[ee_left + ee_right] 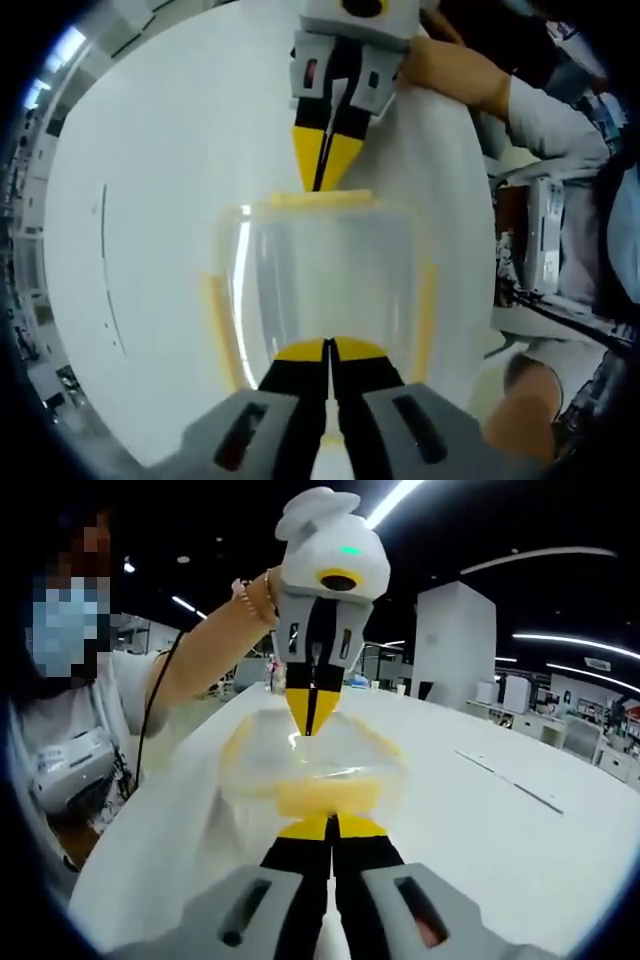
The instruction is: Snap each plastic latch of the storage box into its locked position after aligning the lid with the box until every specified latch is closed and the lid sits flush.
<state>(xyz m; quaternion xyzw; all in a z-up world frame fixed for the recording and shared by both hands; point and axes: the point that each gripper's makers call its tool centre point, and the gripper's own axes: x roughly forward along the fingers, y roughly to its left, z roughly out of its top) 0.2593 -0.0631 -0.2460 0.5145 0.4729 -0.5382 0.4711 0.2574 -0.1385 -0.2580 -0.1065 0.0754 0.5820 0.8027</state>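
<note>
Opposed close views share the box [325, 285].

Left gripper [328, 352]: I see my jaws pressed together, yellow tips meeting, pointing forward.
Right gripper [328, 827]: my jaws closed tip to tip; in the left gripper view it faces mine, tips down.
Hand [440, 62]: grips the right gripper's body, wrist bent.
Forearm [205, 650]: raised, reaching in behind the left gripper.

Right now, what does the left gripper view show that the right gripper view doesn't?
Left gripper view alone: the lid seen from above, with yellow side latches along both edges. Right gripper view alone: the room behind, with ceiling lights and a white cabinet. Both: the clear box, the white table, and both grippers shut, left gripper, right gripper.
</note>
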